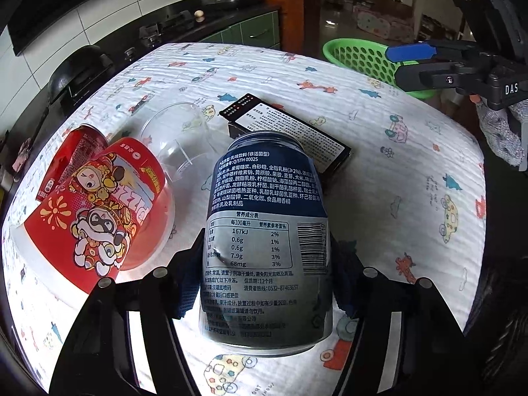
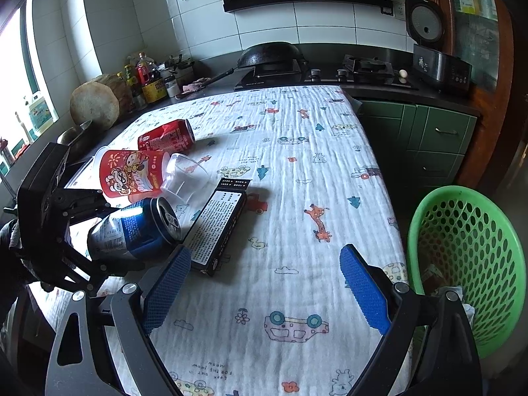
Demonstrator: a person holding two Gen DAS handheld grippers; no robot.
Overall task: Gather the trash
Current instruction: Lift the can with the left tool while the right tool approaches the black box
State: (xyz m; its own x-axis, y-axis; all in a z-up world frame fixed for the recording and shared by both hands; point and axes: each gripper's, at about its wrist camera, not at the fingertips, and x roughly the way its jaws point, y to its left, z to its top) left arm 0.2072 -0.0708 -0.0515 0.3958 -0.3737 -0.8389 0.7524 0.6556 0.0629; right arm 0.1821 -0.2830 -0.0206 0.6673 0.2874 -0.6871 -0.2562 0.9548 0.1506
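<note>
Blue-and-silver drink can [image 1: 267,241] on its side, left gripper [image 1: 267,257] fingers clamped on it, above worktop [image 2: 297,171]. Right gripper [image 2: 264,290] fingers apart, holding nothing. Green basket [image 2: 468,264] right of them. Kitchen behind.

Red can [image 1: 74,155] half hidden behind paper cup [image 1: 99,211], basket [image 2: 468,264] contents unclear, black box [image 1: 290,132] partly behind blue can [image 1: 267,241]

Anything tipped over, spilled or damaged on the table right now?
Nothing spilled. The red can, red cup and clear cup lie toppled together. The blue can has a small dent.
</note>
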